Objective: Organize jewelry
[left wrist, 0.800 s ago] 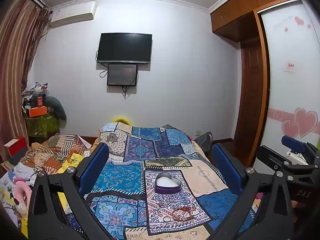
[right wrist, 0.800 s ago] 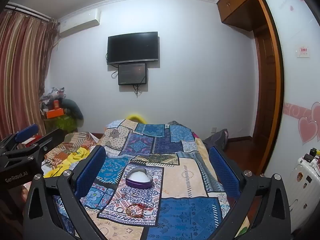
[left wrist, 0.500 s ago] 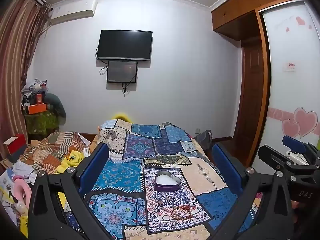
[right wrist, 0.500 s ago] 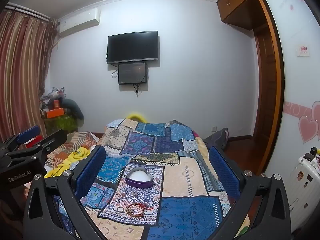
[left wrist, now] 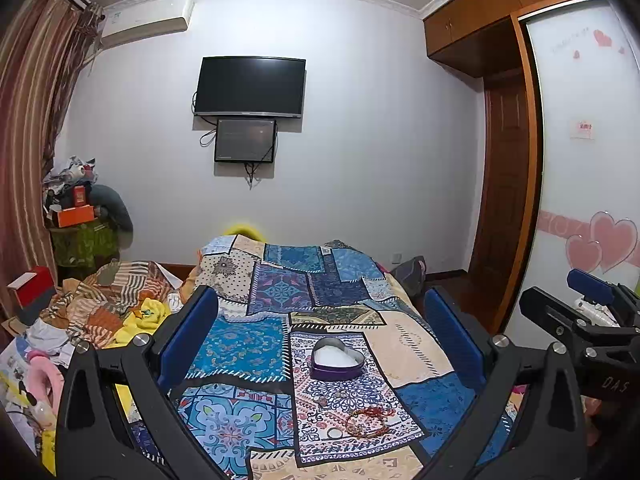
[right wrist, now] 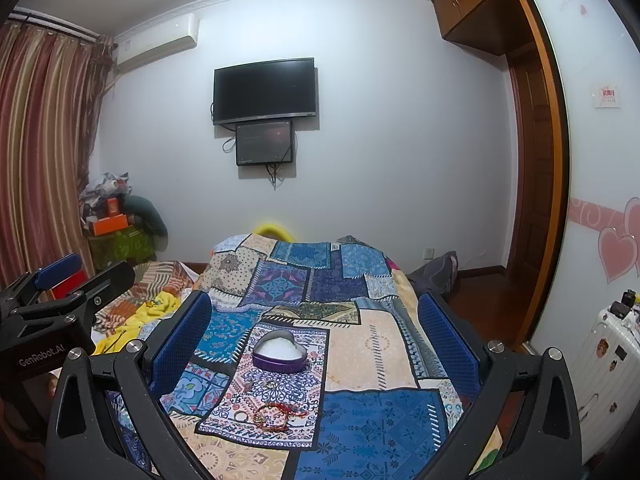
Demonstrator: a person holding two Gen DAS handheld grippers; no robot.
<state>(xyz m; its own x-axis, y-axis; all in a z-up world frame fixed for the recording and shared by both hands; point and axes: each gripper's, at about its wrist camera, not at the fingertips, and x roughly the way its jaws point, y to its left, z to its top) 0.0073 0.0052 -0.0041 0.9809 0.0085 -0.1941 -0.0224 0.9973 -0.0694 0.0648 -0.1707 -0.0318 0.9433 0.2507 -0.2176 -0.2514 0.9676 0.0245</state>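
A: Your left gripper (left wrist: 320,340) and right gripper (right wrist: 314,338) — jaws?

B: Both spread wide, nothing between the pads. Heart-shaped box (left wrist: 337,359) sits on the patchwork bedspread (left wrist: 240,344) ahead of your fingers — red bracelet (left wrist: 368,420) and ring (left wrist: 334,433) lie nearer you.

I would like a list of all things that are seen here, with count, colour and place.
heart box: 1, purple, white inside, on bedspread
bead bracelet: 1, red, nearer than the box
ring: 1, pale, left of bracelet
small jewelry pieces: a few, between box and bracelet
bedspread: 1, blue patchwork
TV: 1, black, wall
air conditioner: 1, white, upper left
curtain: 1, striped, left
suitcase: 1, white, right
left claw: open
right claw: open
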